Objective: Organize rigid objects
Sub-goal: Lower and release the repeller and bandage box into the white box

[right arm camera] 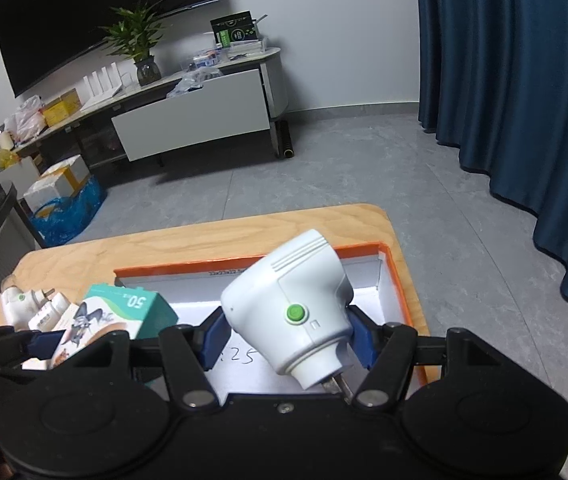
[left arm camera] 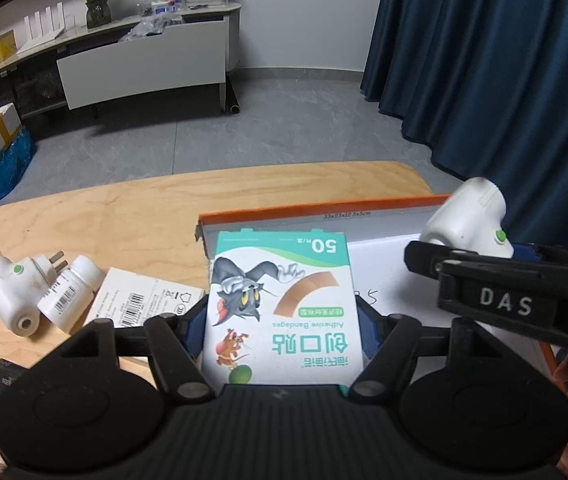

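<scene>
Over the orange-rimmed box [right arm camera: 388,258] at the right end of the wooden table [left arm camera: 131,208], two objects are held at once. An adhesive bandage carton [left arm camera: 281,308], printed with a cat and a mouse and the number 50, is clamped between the blue fingers [left arm camera: 368,332] of the left gripper [left arm camera: 281,334]; it is held at the box's left near corner, with its teal top edge pointing toward the far rim. The pads are closed partway onto the carton's two sides.

A white plug-in device with a green button [right arm camera: 296,312] is gripped by the right gripper [right arm camera: 284,340], whose blue fingers [right arm camera: 213,338] are pressed against its body on either side. The device is tilted, its vented rounded end raised toward the box's far rim and its metal prongs pointing back toward the gripper, above the white floor of the box where handwritten digits are seen.

Left of the box, on the table, a second white plug-in device [left arm camera: 7,288], a small white bottle with a barcode [left arm camera: 69,292] and a flat white barcoded package [left arm camera: 139,300] are seen lying close together.
</scene>
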Available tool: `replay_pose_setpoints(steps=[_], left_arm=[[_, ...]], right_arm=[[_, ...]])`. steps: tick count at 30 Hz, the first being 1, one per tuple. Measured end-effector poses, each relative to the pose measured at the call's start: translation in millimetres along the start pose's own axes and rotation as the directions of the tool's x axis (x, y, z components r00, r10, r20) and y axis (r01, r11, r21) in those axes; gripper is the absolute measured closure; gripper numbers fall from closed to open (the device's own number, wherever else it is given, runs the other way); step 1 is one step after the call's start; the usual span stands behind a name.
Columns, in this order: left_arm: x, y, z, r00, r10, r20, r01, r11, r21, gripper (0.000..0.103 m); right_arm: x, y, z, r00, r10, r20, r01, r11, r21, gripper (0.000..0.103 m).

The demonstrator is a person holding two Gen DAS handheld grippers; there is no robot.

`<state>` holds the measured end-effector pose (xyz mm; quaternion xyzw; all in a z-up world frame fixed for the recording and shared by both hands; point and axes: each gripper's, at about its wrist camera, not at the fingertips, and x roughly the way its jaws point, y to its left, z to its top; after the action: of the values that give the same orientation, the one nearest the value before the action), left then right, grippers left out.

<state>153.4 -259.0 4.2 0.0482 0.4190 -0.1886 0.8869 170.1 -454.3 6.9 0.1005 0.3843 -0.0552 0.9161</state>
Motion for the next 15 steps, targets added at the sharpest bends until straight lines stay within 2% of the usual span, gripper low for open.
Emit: replay_pose_setpoints(steps=[11,15], left_arm=[[10.7,0.9,-0.2,1.000,0.004,-0.008,-0.004,1.000,0.006,0.031],[13.4,-0.3,0.0,1.000,-0.004,-0.010,0.004,1.000,0.009,0.031]], right_arm=[[11.5,2.3,3.1,1.000,-0.012,-0.014,0.012,1.000,-0.005,0.027],[12.7,2.1,4.2,1.000,-0.016,0.001,0.016,1.000,0.004,0.024]])
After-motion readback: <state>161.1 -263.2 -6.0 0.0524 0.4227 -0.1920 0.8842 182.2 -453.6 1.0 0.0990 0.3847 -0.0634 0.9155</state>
